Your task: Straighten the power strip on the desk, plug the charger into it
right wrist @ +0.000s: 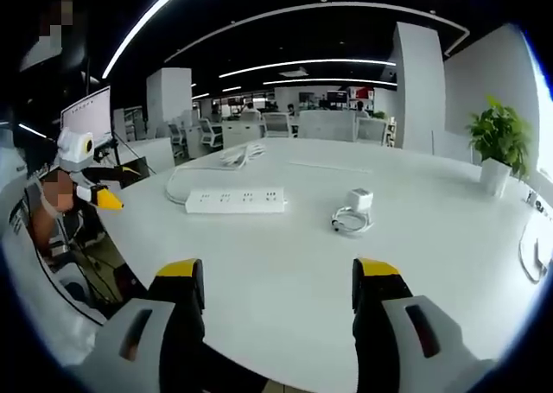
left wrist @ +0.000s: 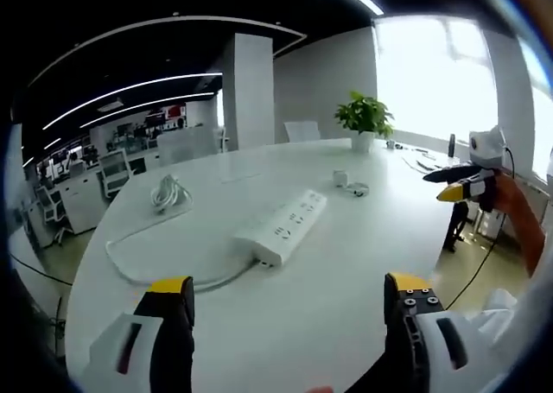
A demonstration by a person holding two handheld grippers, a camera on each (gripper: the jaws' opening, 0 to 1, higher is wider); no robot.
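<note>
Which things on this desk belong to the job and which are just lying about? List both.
For the job:
long white plastic power strip with its white cord
small white cube charger with coiled white cable

Lying about:
green potted plant in white pot

Smooth white plastic power strip point(right wrist: 235, 200) on matt desk point(right wrist: 432, 237) (faintly sheened).

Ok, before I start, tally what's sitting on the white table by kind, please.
Power strip: 1
Charger with coiled cable: 1
Potted plant: 1
Total: 3. There are also small items by the window edge of the table, too small to tell.
</note>
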